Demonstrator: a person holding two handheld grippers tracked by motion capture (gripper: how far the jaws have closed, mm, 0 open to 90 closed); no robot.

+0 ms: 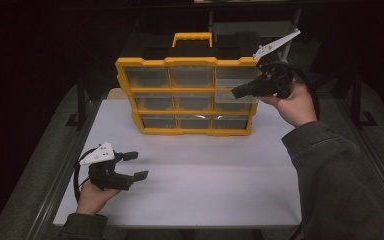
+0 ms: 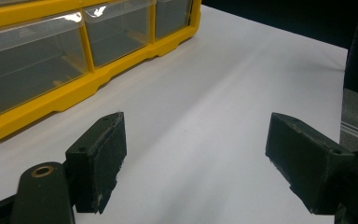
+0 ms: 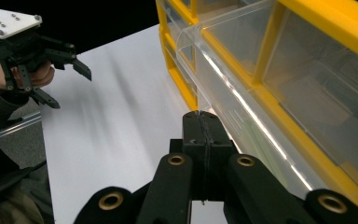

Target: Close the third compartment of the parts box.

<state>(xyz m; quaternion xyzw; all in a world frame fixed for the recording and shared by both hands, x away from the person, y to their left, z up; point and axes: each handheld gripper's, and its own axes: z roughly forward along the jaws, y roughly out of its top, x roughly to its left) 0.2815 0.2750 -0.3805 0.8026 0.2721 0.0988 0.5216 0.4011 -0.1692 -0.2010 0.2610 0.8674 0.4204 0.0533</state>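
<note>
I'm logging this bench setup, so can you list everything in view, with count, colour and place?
Yellow plastic organiser cabinet with black top: one, yellow frame, at the back middle of the table, upright.
Yellow carry handle: one, on the cabinet's top.
Clear plastic drawers: nine, in three rows of three.
Clear middle-row right drawer: one of the nine, pulled partly out.
White flat table: one, under everything.
Dark metal frame: black, around the table's edges.
Left gripper: one, black, over the table's near left, fingers apart, nothing between them.
Right gripper: one, black, fingers closed, at the pulled-out drawer's front.
Green sleeves: two, at the bottom.
</note>
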